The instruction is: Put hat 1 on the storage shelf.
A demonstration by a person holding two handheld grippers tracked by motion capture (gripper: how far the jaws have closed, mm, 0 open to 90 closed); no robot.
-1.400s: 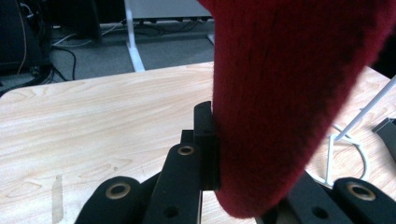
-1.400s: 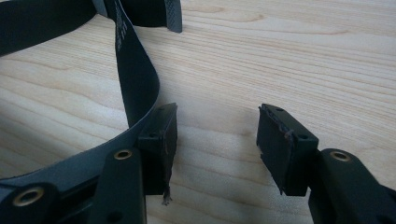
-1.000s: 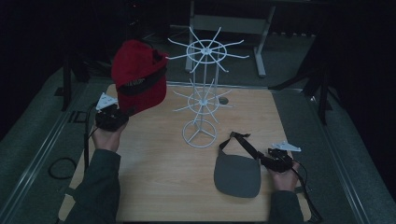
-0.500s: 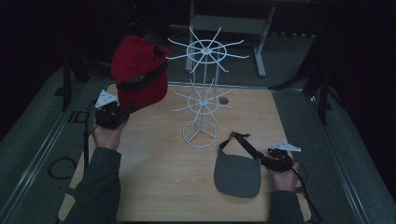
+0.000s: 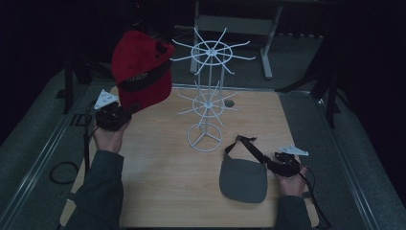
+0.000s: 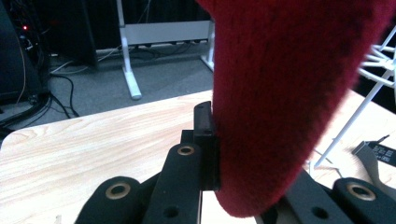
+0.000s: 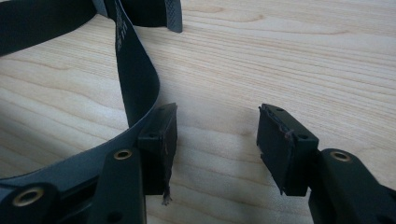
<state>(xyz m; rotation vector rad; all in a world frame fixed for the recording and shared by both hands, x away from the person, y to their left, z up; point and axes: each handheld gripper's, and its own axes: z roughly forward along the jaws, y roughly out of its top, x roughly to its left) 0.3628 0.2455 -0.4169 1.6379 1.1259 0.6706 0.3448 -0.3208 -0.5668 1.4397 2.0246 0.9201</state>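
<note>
Pale wood-grain table (image 5: 163, 182) on grey carpet in a dark room, white wire rack (image 5: 207, 96) at centre. Left gripper (image 5: 113, 118) pinches a raised red cap (image 5: 141, 69); right gripper (image 5: 285, 164), jaws spread, rests beside a grey pouch's (image 5: 243, 179) black strap (image 7: 133, 70).

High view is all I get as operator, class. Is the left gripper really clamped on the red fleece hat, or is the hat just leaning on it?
Observer: Clamped. In the left gripper view the red fleece hat sits between the jaws of the left gripper, with one black pad pressed flat against the fabric.
Operator: Has the right gripper caught the grey pouch's black webbing strap?
Observer: No. In the right gripper view the jaws of the right gripper stand apart, with only the bare wooden table between them.
Operator: Where is the strap, then?
Observer: The black webbing strap runs along the outer side of one jaw.
</note>
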